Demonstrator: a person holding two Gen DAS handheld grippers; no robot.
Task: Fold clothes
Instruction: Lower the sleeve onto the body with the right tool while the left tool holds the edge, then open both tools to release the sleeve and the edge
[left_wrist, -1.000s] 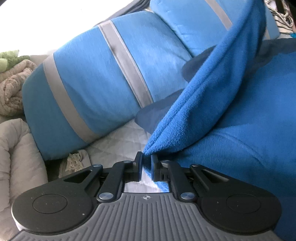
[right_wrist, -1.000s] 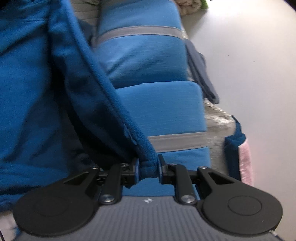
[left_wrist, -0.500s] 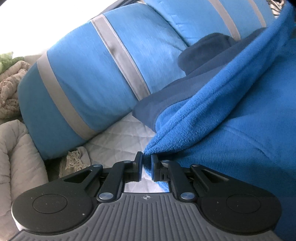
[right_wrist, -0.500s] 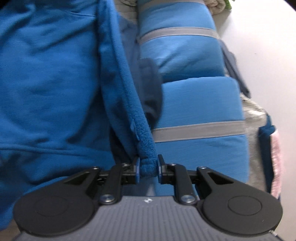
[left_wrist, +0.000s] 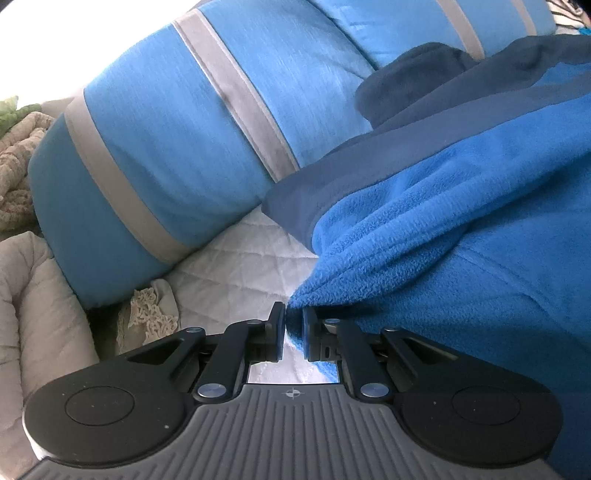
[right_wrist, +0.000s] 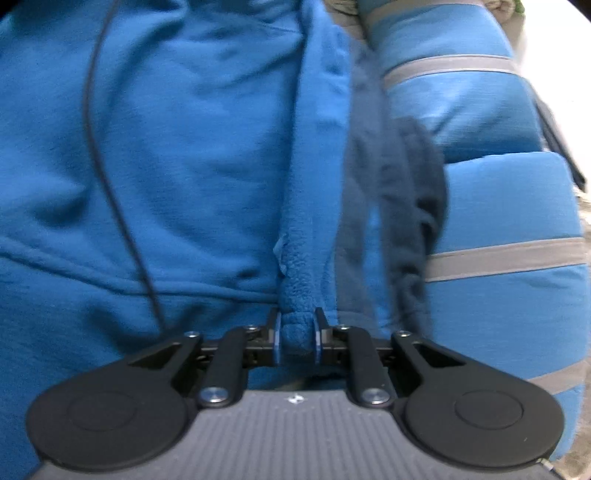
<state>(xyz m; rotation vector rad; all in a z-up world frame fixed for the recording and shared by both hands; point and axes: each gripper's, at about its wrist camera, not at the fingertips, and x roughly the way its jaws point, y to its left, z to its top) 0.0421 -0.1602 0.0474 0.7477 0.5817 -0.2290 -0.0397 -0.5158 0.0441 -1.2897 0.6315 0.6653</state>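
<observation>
The blue fleece garment lay spread over the white quilted bedcover, against the blue pillows with grey stripes. The left gripper pinched its corner, and the right gripper clamped a bunched edge.

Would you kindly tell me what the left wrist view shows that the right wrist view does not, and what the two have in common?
Only the left wrist view shows the white quilted cover, the lace-edged cloth and the beige knitted bundle at the far left. Only the right wrist view shows a thin dark cord running across the garment. Both show the blue fleece garment with its navy lining, the blue pillows with grey stripes, and a gripper pinching a fleece edge: left gripper, right gripper.
</observation>
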